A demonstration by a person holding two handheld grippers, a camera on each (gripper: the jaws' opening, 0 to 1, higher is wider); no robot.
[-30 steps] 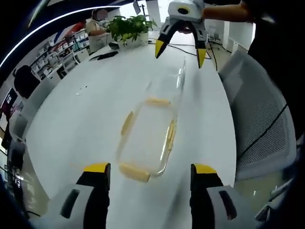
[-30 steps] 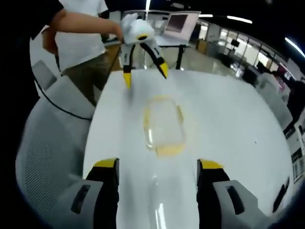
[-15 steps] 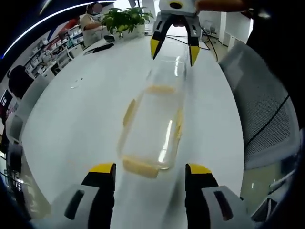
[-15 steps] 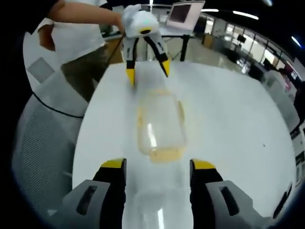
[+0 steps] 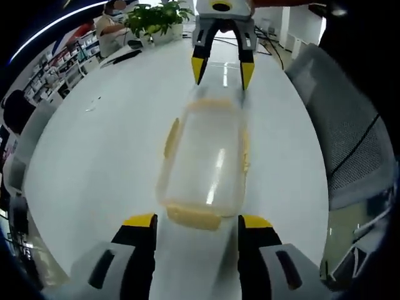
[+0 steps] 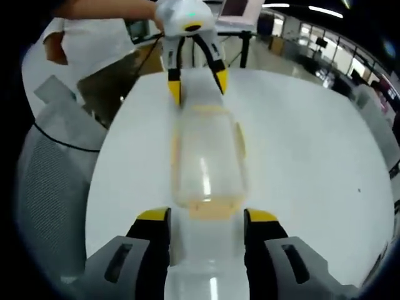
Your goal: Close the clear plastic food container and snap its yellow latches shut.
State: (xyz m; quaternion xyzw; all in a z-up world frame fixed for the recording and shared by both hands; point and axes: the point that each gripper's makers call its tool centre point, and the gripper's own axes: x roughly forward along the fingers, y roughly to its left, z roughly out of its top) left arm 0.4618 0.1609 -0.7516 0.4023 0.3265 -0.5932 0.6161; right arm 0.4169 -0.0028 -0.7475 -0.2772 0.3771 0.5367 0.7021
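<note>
Brightly lit from overhead, by ceiling strip lights (image 6: pixel 325 11) (long and white). Glossy white surface (image 5: pixel 94 156) washed pale, with soft, faint shadows. Narrow white glare streaks on the clear plastic food container (image 5: pixel 206 156), its edges smeared by motion blur. Strong fisheye bending toward the edges. Background office soft and out of focus.

container (image 5: pixel 203 159): motion-blurred | yellow latches (image 5: pixel 192 217): engagement unclear | lid seating: unclear
</note>
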